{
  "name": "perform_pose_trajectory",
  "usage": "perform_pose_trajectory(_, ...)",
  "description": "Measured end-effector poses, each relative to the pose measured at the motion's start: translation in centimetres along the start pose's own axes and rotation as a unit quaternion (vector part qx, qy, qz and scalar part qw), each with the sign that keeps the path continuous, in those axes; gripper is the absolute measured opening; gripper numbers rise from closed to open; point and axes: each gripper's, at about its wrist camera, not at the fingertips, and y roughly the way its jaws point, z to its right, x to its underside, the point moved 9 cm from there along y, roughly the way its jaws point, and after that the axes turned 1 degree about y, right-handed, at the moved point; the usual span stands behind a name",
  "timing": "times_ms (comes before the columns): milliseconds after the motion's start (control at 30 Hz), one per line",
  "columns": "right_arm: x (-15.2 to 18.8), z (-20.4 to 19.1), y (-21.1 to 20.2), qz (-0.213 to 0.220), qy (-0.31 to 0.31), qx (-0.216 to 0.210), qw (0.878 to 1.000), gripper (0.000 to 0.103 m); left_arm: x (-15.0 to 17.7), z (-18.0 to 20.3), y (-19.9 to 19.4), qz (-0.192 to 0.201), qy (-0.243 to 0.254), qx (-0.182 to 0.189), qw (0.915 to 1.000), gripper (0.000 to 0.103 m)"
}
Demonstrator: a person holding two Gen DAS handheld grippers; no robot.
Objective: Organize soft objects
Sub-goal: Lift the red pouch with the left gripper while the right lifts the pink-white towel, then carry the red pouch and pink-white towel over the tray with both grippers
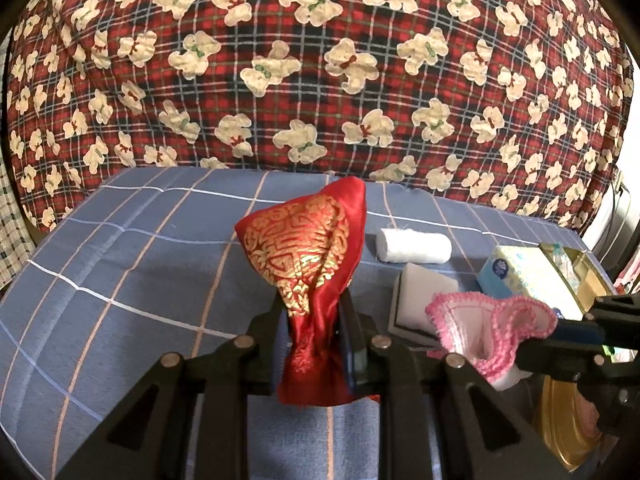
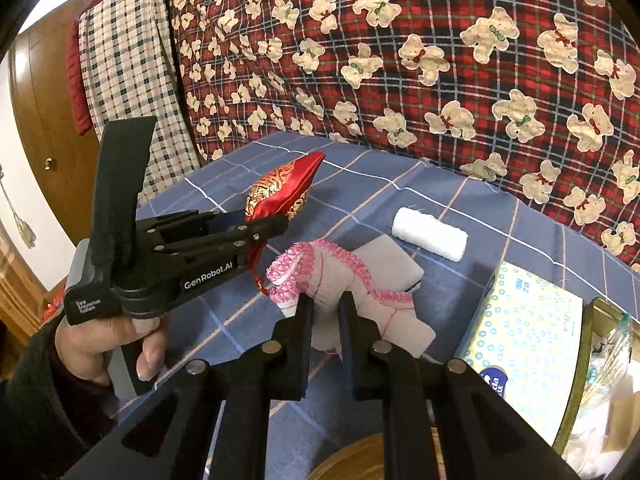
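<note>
The left gripper [image 1: 310, 312] has its jaws closed tight on a red satin pouch [image 1: 308, 248], pinching its narrow lower part so the fabric bunches between the fingers. The pouch is glossy red with dense gold embroidery in a rounded maze-like pattern across its bulging upper half; it ends in a plain red point at about 1 o'clock. It is held up off the bed [image 1: 120, 264], whose cover is blue with white and peach grid lines. In the right wrist view the same pouch [image 2: 286, 188] sits at 10 o'clock from the right gripper [image 2: 324, 300].

The right gripper has its jaws nearly closed on a pink-edged cloth [image 2: 332, 276], a pale piece of fabric with a ruffled pink crochet-like trim, crumpled into a hump above the fingers. In the left wrist view this cloth [image 1: 488, 320] lies at 3 o'clock from the pouch.

Behind them on the bed lie a white roll [image 1: 414, 245], a white sponge block [image 1: 420, 296] and a tissue box [image 2: 524, 336]. A red plaid quilt with bear prints [image 1: 320, 60] fills the background at 12 o'clock.
</note>
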Motion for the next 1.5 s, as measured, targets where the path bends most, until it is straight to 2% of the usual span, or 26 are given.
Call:
perform_pose_trajectory(900,-0.6,0.3,-1.9,0.058,0.009,0.0,0.998,0.014,-0.6,1.0,-1.9,0.049,0.034,-0.009,0.9982,0.021)
perform_pose_trajectory(1500,-1.2,0.7,-3.8,0.11,0.021,-0.002,0.994,0.014,-1.1,1.9,-3.6,0.095,0.066,-0.03,0.9929,0.021)
